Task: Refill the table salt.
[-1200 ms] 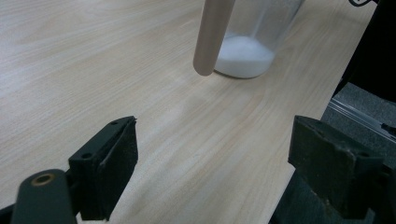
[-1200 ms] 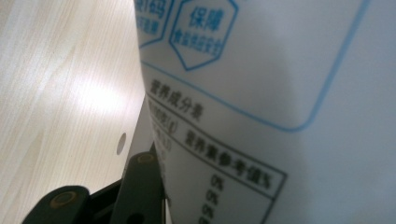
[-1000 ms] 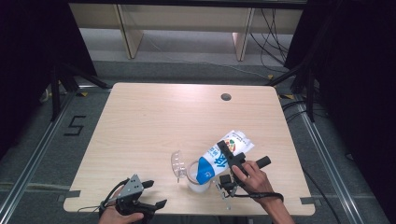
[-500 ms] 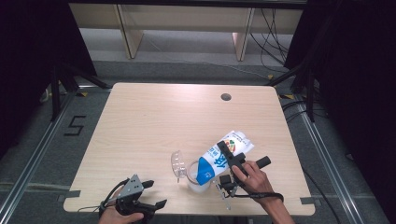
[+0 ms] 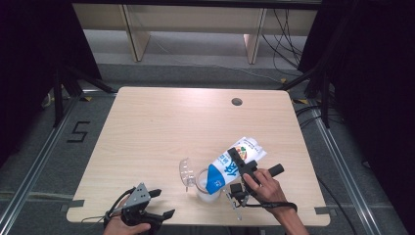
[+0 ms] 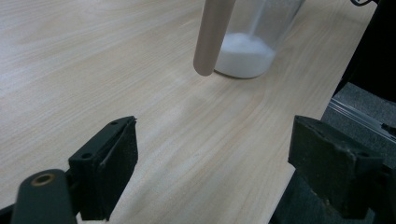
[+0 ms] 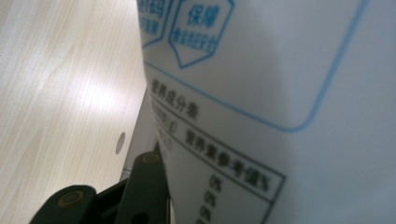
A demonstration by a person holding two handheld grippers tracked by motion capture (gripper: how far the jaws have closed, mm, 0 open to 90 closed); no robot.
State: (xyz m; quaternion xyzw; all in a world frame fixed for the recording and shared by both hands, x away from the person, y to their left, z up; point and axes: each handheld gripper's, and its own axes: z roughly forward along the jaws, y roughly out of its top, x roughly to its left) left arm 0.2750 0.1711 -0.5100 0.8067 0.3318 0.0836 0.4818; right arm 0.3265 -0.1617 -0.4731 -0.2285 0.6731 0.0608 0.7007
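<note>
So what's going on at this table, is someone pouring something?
Yes. A person holds a pair of tongs in each hand. The right tongs are clamped on a blue and white carton, tipped with its low end over a clear glass near the table's front edge. The glass has white powder or liquid in its bottom. The left tongs rest open at the front edge, holding nothing.

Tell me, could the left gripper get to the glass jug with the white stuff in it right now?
Probably yes. The left gripper is open and holds nothing, and bare table lies between it and the jug. The catch: the right gripper tips a milk carton over the jug's mouth, so only its side is free.
</note>
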